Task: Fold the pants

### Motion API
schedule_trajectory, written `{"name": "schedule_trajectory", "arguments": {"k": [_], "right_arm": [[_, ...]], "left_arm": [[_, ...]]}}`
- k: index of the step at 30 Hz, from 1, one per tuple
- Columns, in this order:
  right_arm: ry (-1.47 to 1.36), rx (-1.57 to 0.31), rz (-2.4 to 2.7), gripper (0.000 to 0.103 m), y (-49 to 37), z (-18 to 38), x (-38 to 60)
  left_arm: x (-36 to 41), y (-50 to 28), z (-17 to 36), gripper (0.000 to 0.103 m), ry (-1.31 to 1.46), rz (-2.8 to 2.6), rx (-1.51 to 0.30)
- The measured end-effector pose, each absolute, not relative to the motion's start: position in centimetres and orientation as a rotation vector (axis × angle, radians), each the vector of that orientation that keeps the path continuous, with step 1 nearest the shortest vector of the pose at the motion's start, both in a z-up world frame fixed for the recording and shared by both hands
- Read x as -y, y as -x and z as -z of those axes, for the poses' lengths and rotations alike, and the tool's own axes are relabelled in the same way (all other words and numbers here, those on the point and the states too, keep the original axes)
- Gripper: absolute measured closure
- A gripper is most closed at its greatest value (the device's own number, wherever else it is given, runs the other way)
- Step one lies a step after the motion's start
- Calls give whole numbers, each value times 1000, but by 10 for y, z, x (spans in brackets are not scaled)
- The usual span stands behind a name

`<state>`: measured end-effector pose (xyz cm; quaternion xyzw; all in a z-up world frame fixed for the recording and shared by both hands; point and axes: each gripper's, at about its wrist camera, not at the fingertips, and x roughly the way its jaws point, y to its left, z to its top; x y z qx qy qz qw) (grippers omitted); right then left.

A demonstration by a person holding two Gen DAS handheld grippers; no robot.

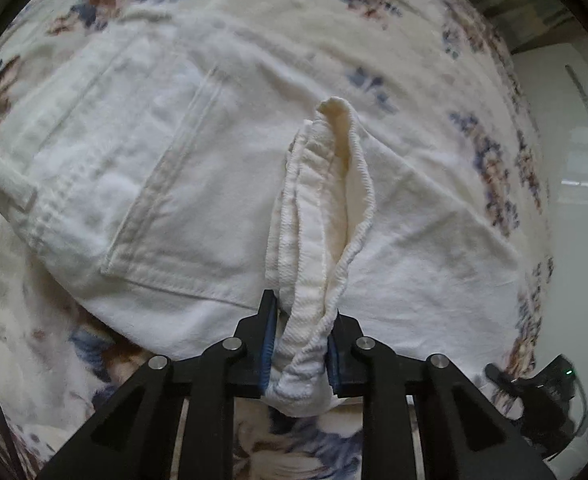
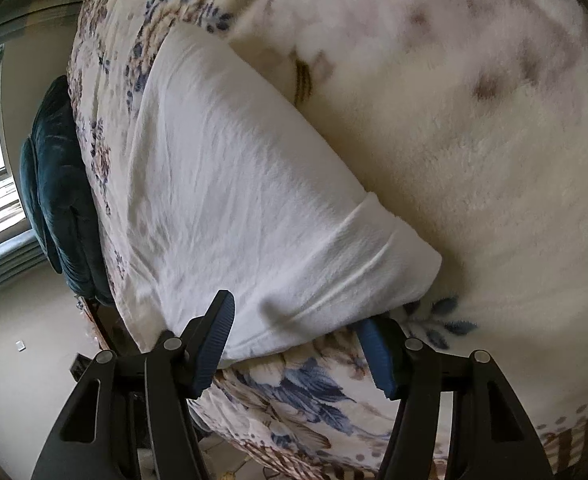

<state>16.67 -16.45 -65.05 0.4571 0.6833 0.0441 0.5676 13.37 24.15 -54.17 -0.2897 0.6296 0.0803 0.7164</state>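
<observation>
White pants (image 1: 197, 184) lie spread on a floral blanket, back pocket (image 1: 173, 208) facing up. In the left wrist view my left gripper (image 1: 300, 350) is shut on a bunched fold of the waistband (image 1: 318, 216), which stands up in a ridge between the blue pads. In the right wrist view a pant leg (image 2: 233, 200) runs away from me, its hemmed end (image 2: 358, 264) close by. My right gripper (image 2: 298, 348) stands open, straddling the near corner of that leg end; its fingertips (image 2: 213, 344) do not press on the cloth.
The floral blanket (image 2: 474, 140) covers the bed. A dark teal cushion (image 2: 57, 192) sits off the bed's left edge in the right wrist view, with floor (image 2: 21, 360) below. A black device with a green light (image 1: 550, 384) lies at the bed's right edge in the left wrist view.
</observation>
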Motion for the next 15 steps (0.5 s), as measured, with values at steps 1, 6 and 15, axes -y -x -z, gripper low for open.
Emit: {"name": "schedule_trajectory", "arguments": {"k": [1,6,15], "right_arm": [[-1064,-1612,-102,39,-170,652,164],[-991,-1642,-22,39,-164,649,175],[-838,-1576,40,39,-165,628,192]], "left_arm": [[-244,-134,553,76,639,-180,-1428],[-262,-133,555,68,697,-174,-1434],[-256,-126,518,62,520,-267,-1385]]}}
